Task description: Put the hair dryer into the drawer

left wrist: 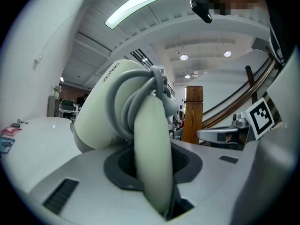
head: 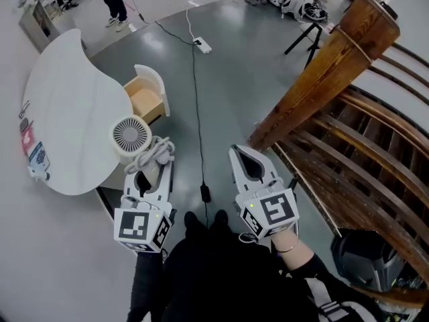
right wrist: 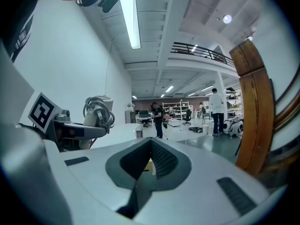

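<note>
A white hair dryer with its grey cord wound round it stands up from my left gripper, which is shut on its handle. In the left gripper view the handle fills the gap between the jaws, with the dryer's body above. The dryer hangs at the edge of the white table, just this side of the open wooden drawer. My right gripper floats to the right over the grey floor, shut and empty. The right gripper view shows the dryer off to the left.
A dark cable and a white power strip lie on the floor between the grippers and beyond. A wooden stair post and railing rise close on the right. Cards lie on the table's left edge. People stand far off.
</note>
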The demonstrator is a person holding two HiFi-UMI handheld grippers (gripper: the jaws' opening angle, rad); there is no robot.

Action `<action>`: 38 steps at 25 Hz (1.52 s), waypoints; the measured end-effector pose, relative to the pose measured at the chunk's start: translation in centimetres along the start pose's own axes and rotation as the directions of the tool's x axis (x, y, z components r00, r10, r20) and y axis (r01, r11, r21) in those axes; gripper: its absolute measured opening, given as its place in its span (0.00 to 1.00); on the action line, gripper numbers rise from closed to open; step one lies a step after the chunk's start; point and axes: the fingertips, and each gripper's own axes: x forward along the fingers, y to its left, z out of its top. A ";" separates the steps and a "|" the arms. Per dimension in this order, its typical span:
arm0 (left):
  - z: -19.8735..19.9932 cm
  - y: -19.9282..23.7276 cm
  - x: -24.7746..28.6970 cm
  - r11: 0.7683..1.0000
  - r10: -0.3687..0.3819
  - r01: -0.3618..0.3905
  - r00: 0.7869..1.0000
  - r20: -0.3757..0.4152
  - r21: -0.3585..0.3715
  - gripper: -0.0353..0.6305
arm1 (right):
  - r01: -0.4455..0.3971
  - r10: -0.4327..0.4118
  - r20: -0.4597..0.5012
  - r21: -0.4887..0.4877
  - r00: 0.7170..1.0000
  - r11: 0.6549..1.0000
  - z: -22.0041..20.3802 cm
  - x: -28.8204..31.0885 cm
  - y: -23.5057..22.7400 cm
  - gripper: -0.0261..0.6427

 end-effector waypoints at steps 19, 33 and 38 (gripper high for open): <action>-1.3 4.0 -0.3 0.997 -0.072 0.072 0.997 -0.014 -0.002 0.22 | 0.096 -0.097 -0.028 -0.042 0.995 0.995 0.2 4.1 2.5 0.04; -2.7 4.7 -0.8 0.996 -0.094 0.093 0.995 -0.046 -0.012 0.22 | 0.117 -0.119 -0.048 -0.053 0.992 0.992 -0.4 5.3 3.3 0.04; -3.4 5.3 -0.3 0.996 -0.085 0.083 0.994 -0.062 -0.033 0.22 | 0.116 -0.119 -0.065 -0.056 0.991 0.992 -0.9 5.9 3.1 0.04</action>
